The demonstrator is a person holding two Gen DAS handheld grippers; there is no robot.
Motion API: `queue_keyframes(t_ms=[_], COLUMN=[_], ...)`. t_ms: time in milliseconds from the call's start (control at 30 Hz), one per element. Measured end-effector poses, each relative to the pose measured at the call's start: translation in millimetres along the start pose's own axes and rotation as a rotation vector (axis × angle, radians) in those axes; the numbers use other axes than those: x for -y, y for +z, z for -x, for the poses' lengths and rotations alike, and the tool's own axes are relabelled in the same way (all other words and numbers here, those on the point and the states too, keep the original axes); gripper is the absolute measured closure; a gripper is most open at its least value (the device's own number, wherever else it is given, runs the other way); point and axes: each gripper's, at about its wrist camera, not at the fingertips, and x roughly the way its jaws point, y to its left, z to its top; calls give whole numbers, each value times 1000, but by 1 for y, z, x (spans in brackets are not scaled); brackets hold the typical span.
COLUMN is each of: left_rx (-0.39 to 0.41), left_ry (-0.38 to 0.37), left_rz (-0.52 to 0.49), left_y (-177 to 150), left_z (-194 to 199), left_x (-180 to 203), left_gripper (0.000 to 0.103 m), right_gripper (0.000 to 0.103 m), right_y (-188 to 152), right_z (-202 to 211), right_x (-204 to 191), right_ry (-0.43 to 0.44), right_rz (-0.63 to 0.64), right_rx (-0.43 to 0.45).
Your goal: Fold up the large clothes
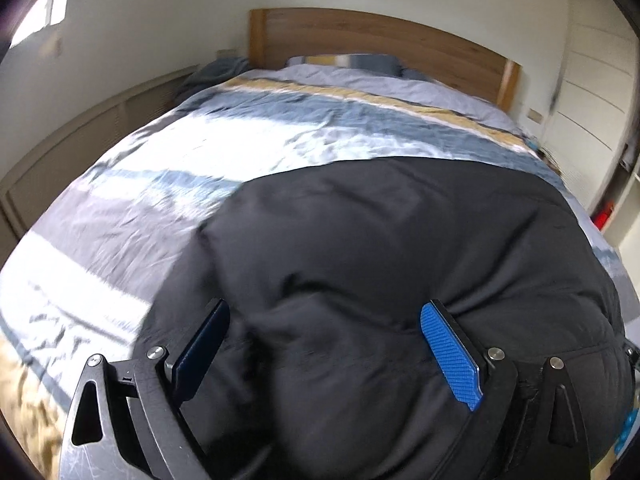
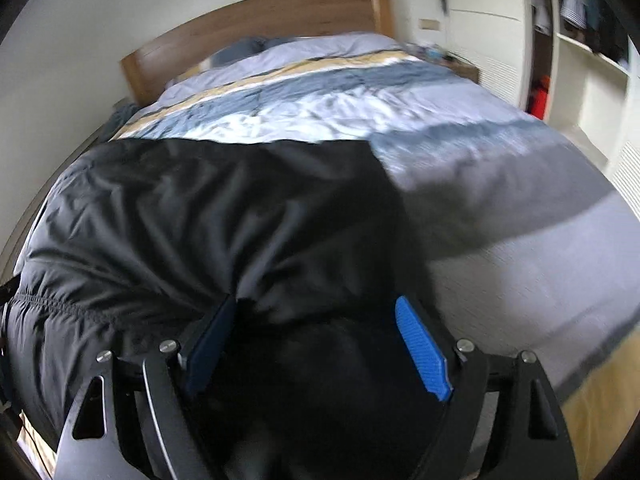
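A large black padded jacket (image 1: 392,240) lies spread on the striped bed cover near the foot of the bed. It also shows in the right wrist view (image 2: 192,216). My left gripper (image 1: 324,312) is open, its blue pads wide apart just above the near part of the jacket, with dark cloth between them. My right gripper (image 2: 316,312) is open too, its pads apart over the jacket's near right edge. Neither pair of pads presses on the cloth.
The bed (image 1: 224,148) has a blue, white and yellow striped cover and a wooden headboard (image 1: 360,36). A low cabinet (image 1: 80,148) runs along the bed's left side. White wardrobe doors (image 2: 480,20) and open shelves (image 2: 588,76) stand on the right.
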Motion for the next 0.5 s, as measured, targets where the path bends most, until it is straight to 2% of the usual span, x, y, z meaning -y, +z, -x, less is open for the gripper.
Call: queue_keyframes(t_ms=[133,267,367,500], left_rx=[16,-24,-55,-86], left_ry=[-24,-40,-11,64], left_rz=[44,53,85,117], left_y=[-13,-35,-48,-58], left_z=[23,29,26,37], left_x=[-14,-24,-42,-67], left_gripper=[8,8,8,8], right_gripper=[22,22,22,22], right_y=[-7,-19,-33,-48], right_z=[26,43,43,38], right_x=[-21,-60,-76,-56], right_ry=[32,121,139,103], right_rz=[32,90,121,67], right_rx=[29,52,20,-37])
